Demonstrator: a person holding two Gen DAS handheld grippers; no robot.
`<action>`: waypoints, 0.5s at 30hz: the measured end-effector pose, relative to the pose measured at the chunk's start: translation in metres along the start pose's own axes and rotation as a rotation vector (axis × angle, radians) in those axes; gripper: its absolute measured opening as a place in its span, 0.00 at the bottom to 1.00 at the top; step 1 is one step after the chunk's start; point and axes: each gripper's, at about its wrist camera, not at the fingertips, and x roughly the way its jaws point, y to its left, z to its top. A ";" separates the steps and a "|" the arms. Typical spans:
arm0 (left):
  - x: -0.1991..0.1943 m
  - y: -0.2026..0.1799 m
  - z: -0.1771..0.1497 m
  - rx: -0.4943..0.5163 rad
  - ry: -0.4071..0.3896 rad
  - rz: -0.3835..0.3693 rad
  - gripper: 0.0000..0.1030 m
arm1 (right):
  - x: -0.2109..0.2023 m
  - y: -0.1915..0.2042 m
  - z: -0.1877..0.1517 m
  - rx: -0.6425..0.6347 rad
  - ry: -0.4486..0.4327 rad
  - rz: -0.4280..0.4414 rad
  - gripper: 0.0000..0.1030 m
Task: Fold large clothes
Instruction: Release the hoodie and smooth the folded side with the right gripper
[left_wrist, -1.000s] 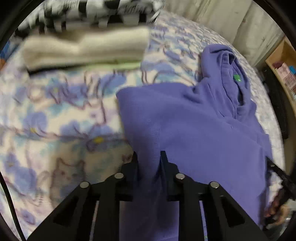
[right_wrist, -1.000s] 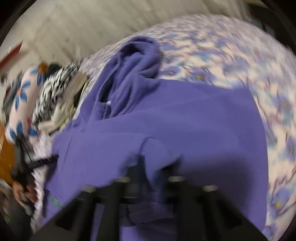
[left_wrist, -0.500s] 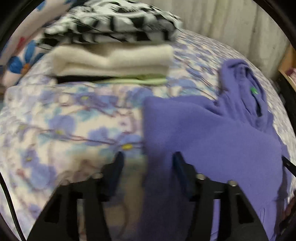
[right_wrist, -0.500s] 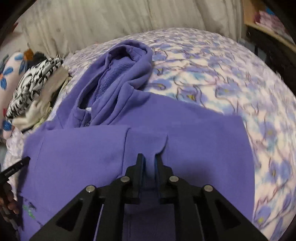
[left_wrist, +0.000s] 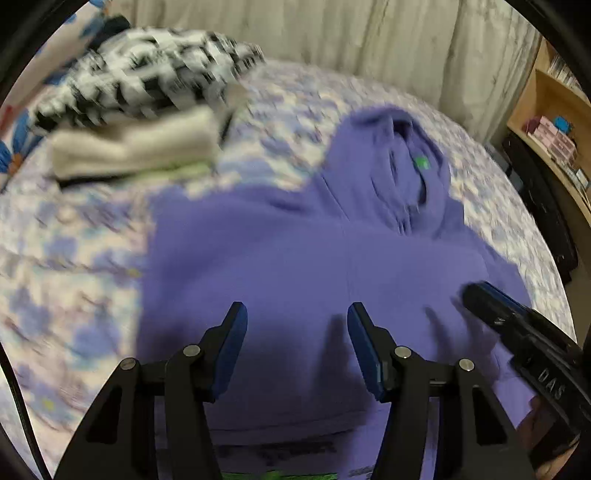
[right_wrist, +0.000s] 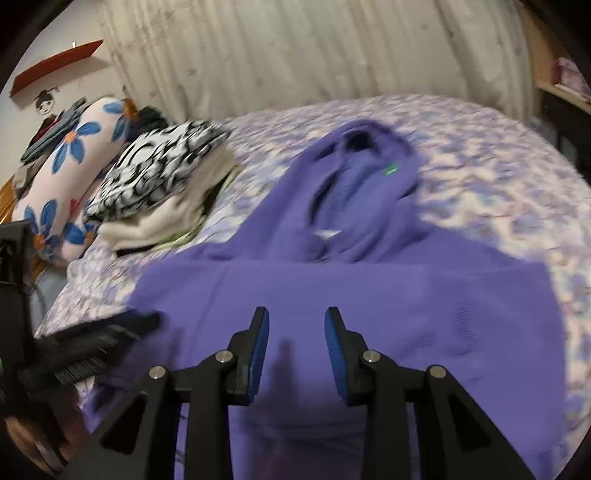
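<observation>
A purple hoodie lies flat on a bed covered by a blue-and-lilac floral bedspread. In the left wrist view it fills the centre and lower right of the frame, its hood reaching toward the upper right with a small green tag inside the neck. The picture is smeared with motion blur.

The left gripper rises from the bottom centre of that view, above the hoodie's body. Its jaws stand fairly wide and are narrowing a little; only flat cloth lies beneath the gap, and the blue pads do not press on anything. The right gripper pokes in at the lower right edge, over the hoodie's right side.

In the right wrist view the right gripper sits at bottom centre, also over the hoodie. Its jaws are moderately apart and opening, with nothing pinched between them. The left gripper shows at the lower left edge, blurred, by the garment's left border.

At the upper left of both views sits a stack of folded clothes, a black-and-white patterned piece on top and a cream one below. Left of it lies a pillow with blue flowers. A pale pleated curtain runs across the top, and a wooden shelf stands at the right edge of the left wrist view.
</observation>
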 end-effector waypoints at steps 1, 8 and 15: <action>0.008 -0.003 -0.007 0.012 0.014 0.029 0.54 | 0.008 -0.001 -0.003 0.003 0.028 0.002 0.30; 0.011 0.033 -0.014 0.026 -0.040 0.092 0.52 | 0.002 -0.067 -0.016 0.089 0.090 -0.103 0.07; -0.023 0.048 -0.030 0.040 -0.030 0.105 0.45 | -0.056 -0.085 -0.034 0.136 0.058 -0.199 0.23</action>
